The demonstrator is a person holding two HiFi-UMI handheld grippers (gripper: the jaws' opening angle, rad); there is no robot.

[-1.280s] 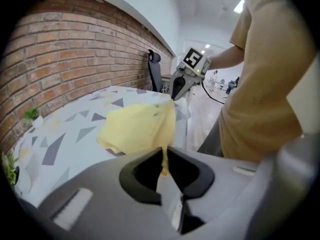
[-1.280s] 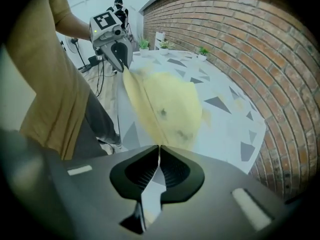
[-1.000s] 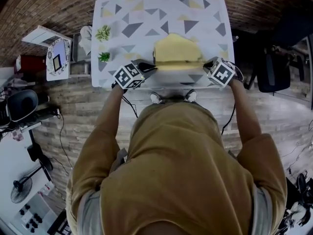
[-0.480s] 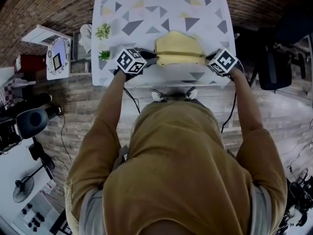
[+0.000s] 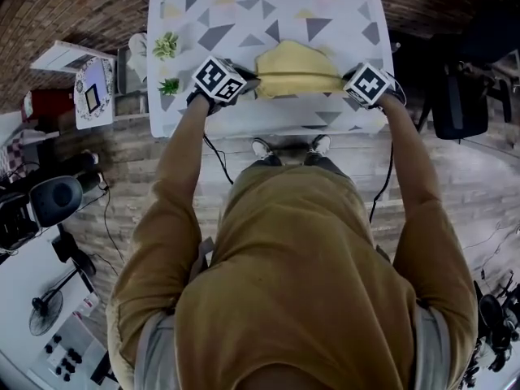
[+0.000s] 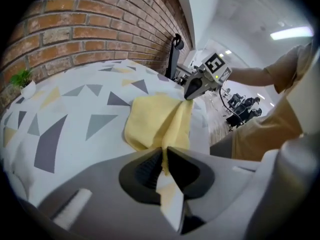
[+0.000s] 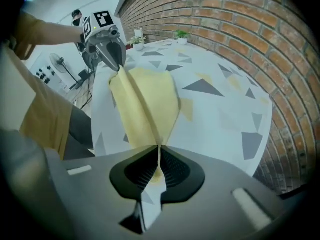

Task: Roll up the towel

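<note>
The yellow towel [image 5: 296, 70] lay bunched near the front edge of the triangle-patterned table [image 5: 244, 15], its near edge pulled taut.

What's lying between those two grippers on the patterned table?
The yellow towel: the left gripper and the right gripper each pinch one end of its near edge. The head view shows it best.
</note>
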